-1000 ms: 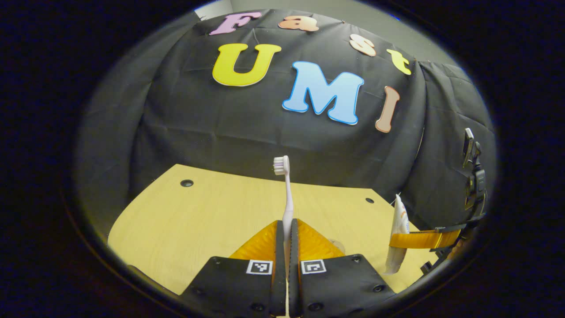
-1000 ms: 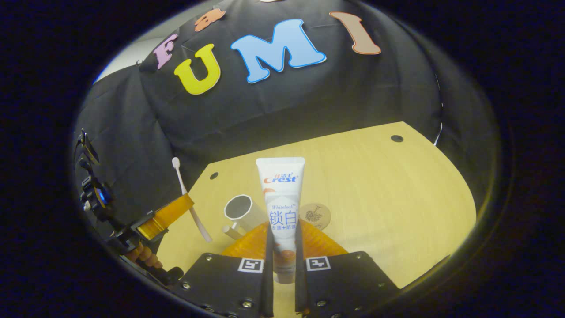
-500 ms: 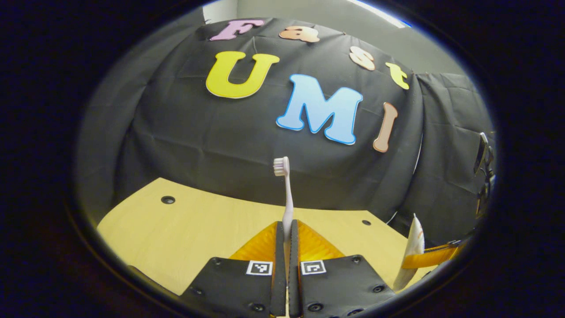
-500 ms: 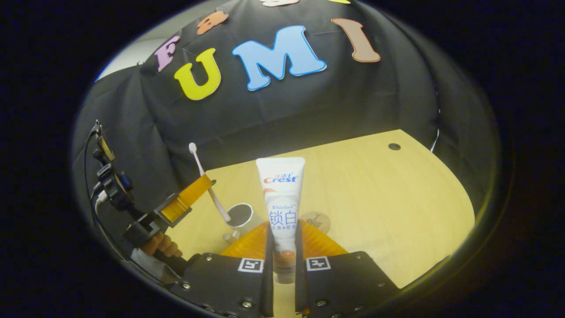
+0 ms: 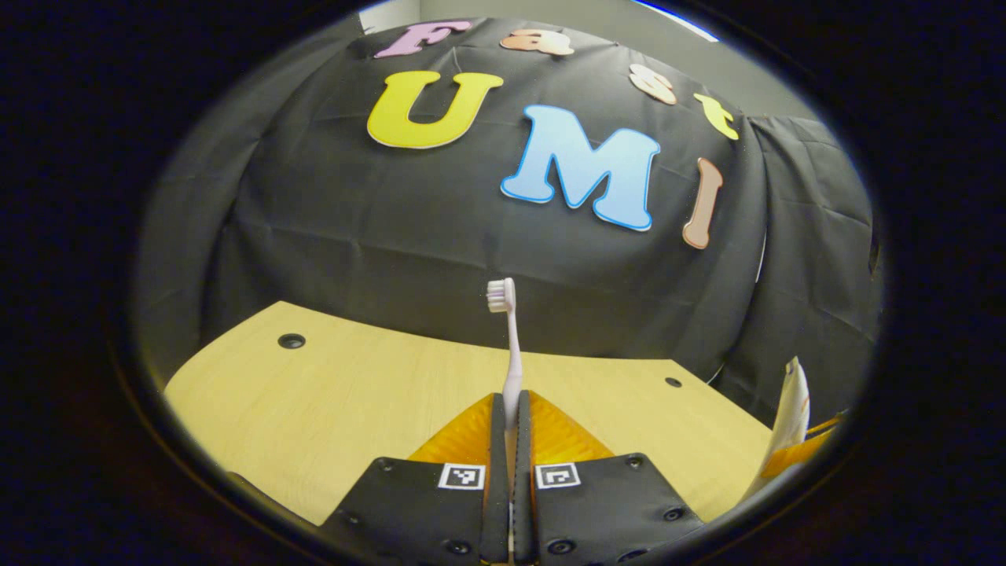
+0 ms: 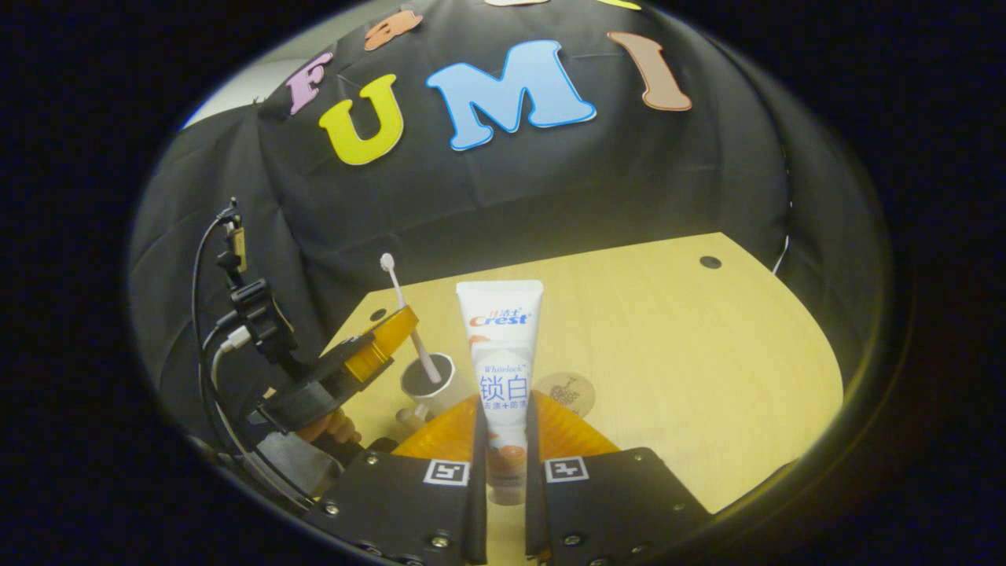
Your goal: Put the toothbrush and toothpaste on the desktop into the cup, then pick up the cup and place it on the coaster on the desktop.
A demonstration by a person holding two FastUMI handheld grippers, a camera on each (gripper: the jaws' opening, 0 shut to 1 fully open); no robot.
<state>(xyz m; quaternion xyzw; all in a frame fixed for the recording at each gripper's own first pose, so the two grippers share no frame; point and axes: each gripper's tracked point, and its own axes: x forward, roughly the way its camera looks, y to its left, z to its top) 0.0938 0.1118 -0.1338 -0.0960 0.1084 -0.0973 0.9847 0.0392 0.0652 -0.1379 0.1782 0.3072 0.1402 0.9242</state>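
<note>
My left gripper (image 5: 511, 405) is shut on the handle of a pale pink toothbrush (image 5: 509, 346) that stands upright, bristles on top. In the right gripper view that same left gripper (image 6: 389, 334) holds the toothbrush (image 6: 409, 318) tilted, its lower end inside the mouth of the grey cup (image 6: 428, 385). My right gripper (image 6: 503, 405) is shut on a white toothpaste tube (image 6: 501, 346), flat end up, just right of the cup. A round brown coaster (image 6: 567, 388) lies on the wooden desktop (image 6: 668, 346) behind the tube. The tube's edge (image 5: 790, 401) shows at the right of the left gripper view.
A hand (image 6: 330, 428) holds the left gripper's grip, with cables (image 6: 216, 314) above it. The desktop has small dark round holes (image 6: 710, 262) (image 5: 291, 341) near its back edge. Black cloth closes the booth behind and at both sides.
The left gripper has carried the toothbrush rightward and down to the cup; its lower end now sits in the cup's mouth. The right gripper has kept the toothpaste almost still.
</note>
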